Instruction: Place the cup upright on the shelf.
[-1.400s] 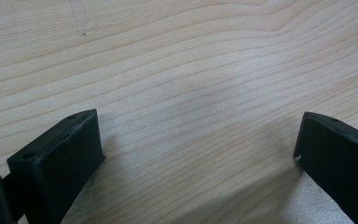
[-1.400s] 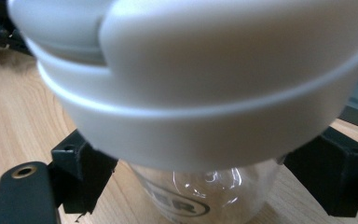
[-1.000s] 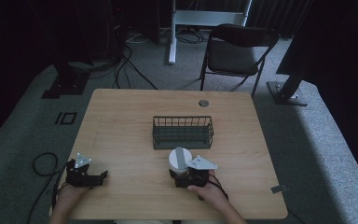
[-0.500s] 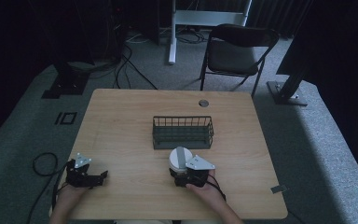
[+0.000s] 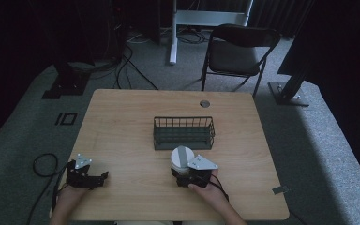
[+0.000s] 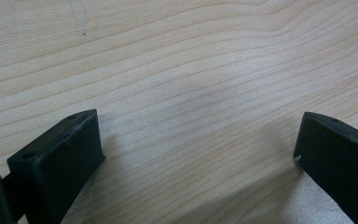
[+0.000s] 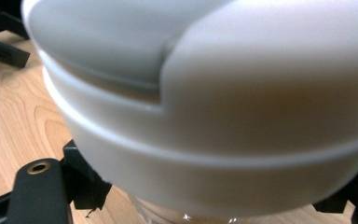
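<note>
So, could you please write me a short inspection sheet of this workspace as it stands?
Surface: wooden table, bare around the things, with a round grommet near the far edge.
Job's things: white lidded container; dark wire basket beyond it, apparently empty.
Clutter: nothing seen.
Grippers: left hand-held gripper open over bare wood; right hand-held gripper around the container.
Cables: on the floor and behind the table.
Surroundings: folding chair, dark stands.

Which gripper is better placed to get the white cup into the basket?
Right. The right gripper is closed on the white-lidded cup, just in front of the wire basket. The left gripper is open with nothing between its jaws, near the table's front-left corner.
</note>
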The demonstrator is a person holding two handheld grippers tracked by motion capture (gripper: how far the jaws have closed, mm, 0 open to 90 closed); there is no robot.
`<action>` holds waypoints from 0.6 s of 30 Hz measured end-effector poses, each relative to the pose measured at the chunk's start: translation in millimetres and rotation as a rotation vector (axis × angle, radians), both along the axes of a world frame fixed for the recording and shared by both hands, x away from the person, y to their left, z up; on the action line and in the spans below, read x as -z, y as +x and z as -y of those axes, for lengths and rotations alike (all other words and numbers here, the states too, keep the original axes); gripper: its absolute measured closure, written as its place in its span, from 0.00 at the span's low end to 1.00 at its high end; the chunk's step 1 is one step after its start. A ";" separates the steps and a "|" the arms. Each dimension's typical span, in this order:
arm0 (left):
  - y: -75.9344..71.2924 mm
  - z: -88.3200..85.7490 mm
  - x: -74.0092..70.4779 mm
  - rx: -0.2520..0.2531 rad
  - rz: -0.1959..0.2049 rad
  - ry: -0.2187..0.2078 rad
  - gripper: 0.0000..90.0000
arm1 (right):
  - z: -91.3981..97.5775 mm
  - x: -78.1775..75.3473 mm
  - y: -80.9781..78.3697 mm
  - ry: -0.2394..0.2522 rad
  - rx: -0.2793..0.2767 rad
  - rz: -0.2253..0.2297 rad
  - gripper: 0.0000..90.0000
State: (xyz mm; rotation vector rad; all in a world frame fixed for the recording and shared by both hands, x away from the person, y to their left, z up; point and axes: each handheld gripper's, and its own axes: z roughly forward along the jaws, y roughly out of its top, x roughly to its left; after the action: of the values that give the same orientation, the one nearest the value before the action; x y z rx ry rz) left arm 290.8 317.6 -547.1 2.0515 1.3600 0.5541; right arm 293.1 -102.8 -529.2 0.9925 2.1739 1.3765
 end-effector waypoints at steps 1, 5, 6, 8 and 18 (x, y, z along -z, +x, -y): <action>0.0 0.0 0.0 0.000 0.000 0.000 0.01 | -0.4 -1.3 -0.3 -0.001 -0.005 0.003 0.21; 0.0 0.0 0.0 0.000 0.000 0.000 0.01 | -1.9 -10.6 -0.7 -0.002 0.004 0.029 0.20; 0.0 0.0 0.0 0.000 0.000 0.000 0.01 | -1.9 -13.0 -0.1 -0.002 0.000 0.032 0.21; 0.0 0.0 0.0 0.000 0.000 0.000 0.01 | -1.6 -18.4 1.3 0.006 0.005 0.042 0.20; 0.0 0.0 0.0 0.000 0.000 0.000 0.01 | 1.9 -48.2 13.9 0.039 0.037 0.090 0.21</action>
State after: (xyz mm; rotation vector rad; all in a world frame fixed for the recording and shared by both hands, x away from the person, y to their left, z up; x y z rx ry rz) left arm 290.8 317.6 -547.1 2.0518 1.3599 0.5540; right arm 307.0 -104.7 -481.0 0.9610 2.0606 1.4235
